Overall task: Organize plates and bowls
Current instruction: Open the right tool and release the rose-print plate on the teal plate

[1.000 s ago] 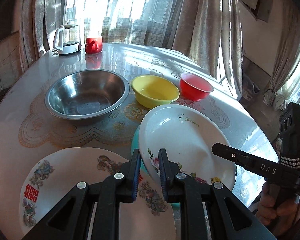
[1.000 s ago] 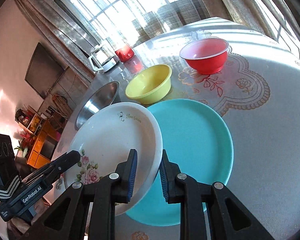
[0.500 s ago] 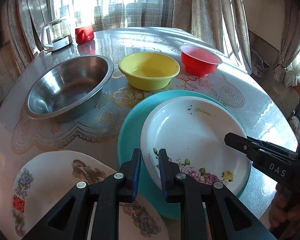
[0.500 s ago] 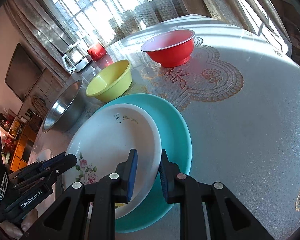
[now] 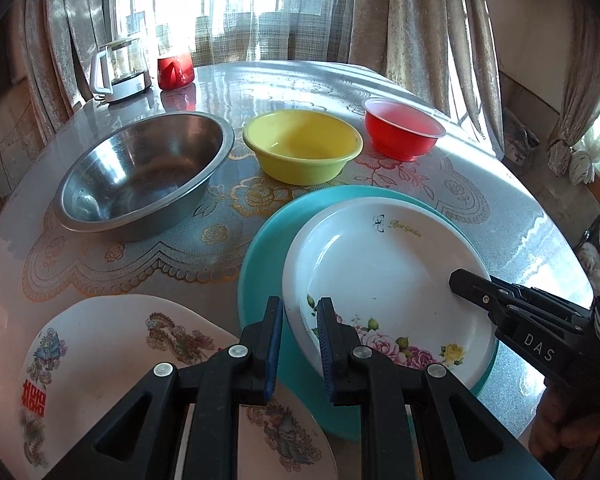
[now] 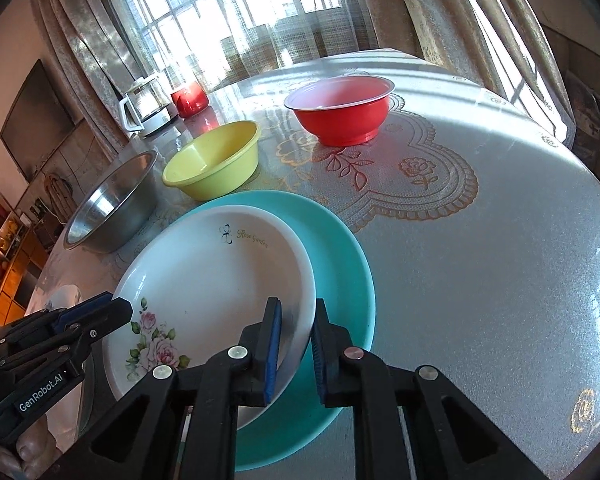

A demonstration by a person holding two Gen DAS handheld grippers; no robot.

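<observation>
A white rose-pattern plate (image 5: 384, 276) (image 6: 216, 276) lies on a larger teal plate (image 5: 260, 272) (image 6: 336, 256). My left gripper (image 5: 298, 344) has its jaws around the white plate's near-left rim. My right gripper (image 6: 294, 344) has its jaws around the plate's opposite rim; it also shows in the left wrist view (image 5: 472, 284). A white dragon-pattern plate (image 5: 100, 344) lies at the near left. A steel bowl (image 5: 140, 168), a yellow bowl (image 5: 300, 148) and a red bowl (image 5: 404, 128) stand in a row behind.
A glass kettle (image 5: 120, 72) and a red mug (image 5: 174, 71) stand at the table's far edge by the curtained window. The round table (image 6: 480, 240) has a lace-pattern cover. A cabinet (image 6: 8, 276) stands beyond the table's left side.
The white rose plate has come down flat onto the teal plate. Both grippers moved with it and stay at its rim, the right jaws a little wider than before.
</observation>
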